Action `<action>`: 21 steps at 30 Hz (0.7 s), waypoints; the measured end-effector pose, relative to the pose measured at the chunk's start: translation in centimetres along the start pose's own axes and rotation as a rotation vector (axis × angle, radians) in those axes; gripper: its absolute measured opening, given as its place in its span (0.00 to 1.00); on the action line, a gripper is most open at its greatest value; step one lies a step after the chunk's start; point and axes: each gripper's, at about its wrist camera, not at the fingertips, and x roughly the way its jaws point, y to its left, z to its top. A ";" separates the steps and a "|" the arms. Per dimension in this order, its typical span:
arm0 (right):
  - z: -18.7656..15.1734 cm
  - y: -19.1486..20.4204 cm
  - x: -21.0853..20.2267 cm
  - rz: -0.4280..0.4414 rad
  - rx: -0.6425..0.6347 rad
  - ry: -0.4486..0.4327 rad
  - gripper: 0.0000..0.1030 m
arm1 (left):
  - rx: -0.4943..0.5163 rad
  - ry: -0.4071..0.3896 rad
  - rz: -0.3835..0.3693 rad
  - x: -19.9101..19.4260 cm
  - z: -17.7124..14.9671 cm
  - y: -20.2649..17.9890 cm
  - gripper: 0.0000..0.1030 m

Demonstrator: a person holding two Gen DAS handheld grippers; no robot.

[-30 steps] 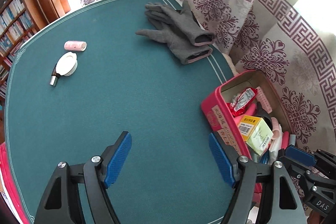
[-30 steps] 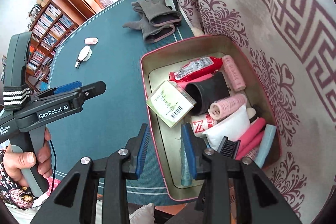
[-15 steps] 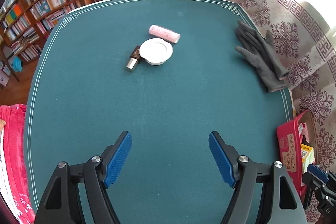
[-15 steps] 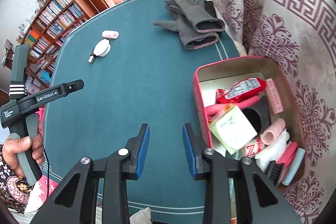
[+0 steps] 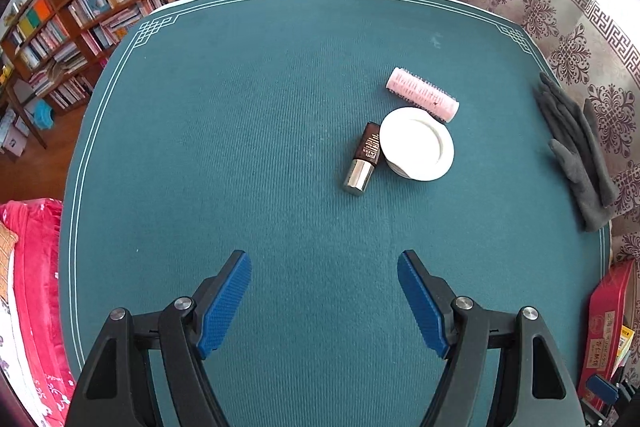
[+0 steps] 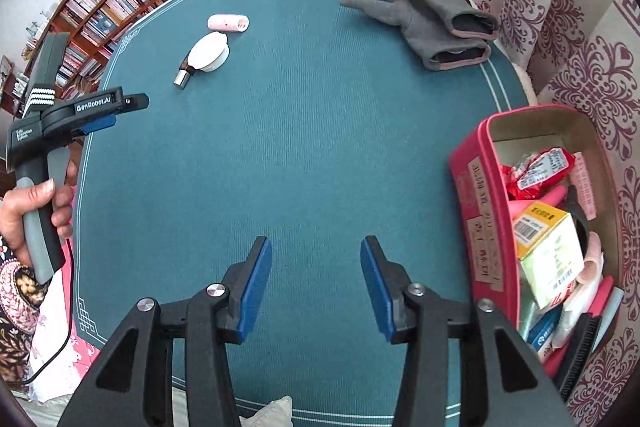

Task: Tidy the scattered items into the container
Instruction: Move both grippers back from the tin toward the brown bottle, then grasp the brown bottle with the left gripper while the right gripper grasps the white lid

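Red tin (image 6: 486, 211) sits at the right edge of the green felt table (image 6: 304, 155), and it's crowded: a red foil packet (image 6: 538, 171), a yellow-and-green carton (image 6: 550, 247), pink hair rollers, a white pouch, a black brush (image 6: 580, 347) down in the near corner, all heaped together. The left wrist view catches only a sliver of that tin (image 5: 608, 327) at its lower right.

Out on the felt, three loose items huddle: a pink roller (image 5: 423, 94), a round white compact (image 5: 417, 143) just below it and touching or nearly so, and a small brown bottle with a silver cap (image 5: 362, 159) lying against the compact's left side. A pair of grey gloves (image 6: 428, 9) lies stacked at the far right edge of the table, well apart from the trio. Open felt lies between both tools and those items.

The left gripper (image 5: 324, 303) hangs over bare felt with its blue pads wide apart and nothing between them. The right gripper (image 6: 316, 283) has just been spreading its jaws; they stand apart over empty felt, nothing held.

Only the right wrist view shows the person's left hand (image 6: 38, 203) wrapped round the other tool's grey handle, plus the tin's contents. The left wrist view gives the close look at the trio, with the bookshelves (image 5: 80, 19) and a red cloth (image 5: 36, 267) off the table's left.
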 end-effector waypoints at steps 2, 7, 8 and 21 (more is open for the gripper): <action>-0.1 0.0 0.5 -0.009 0.013 0.015 0.49 | 0.015 0.006 -0.001 1.0 0.9 0.0 0.75; -0.2 -0.2 1.3 -0.031 0.048 0.042 0.49 | 0.065 -0.009 0.008 3.0 3.0 -0.6 0.75; -0.2 -0.3 1.4 -0.035 0.052 0.046 0.49 | 0.075 -0.010 0.013 3.4 3.4 -0.7 0.75; 0.3 0.5 2.7 -0.075 0.047 0.085 0.49 | 0.156 -0.038 0.002 5.9 6.3 -1.5 0.75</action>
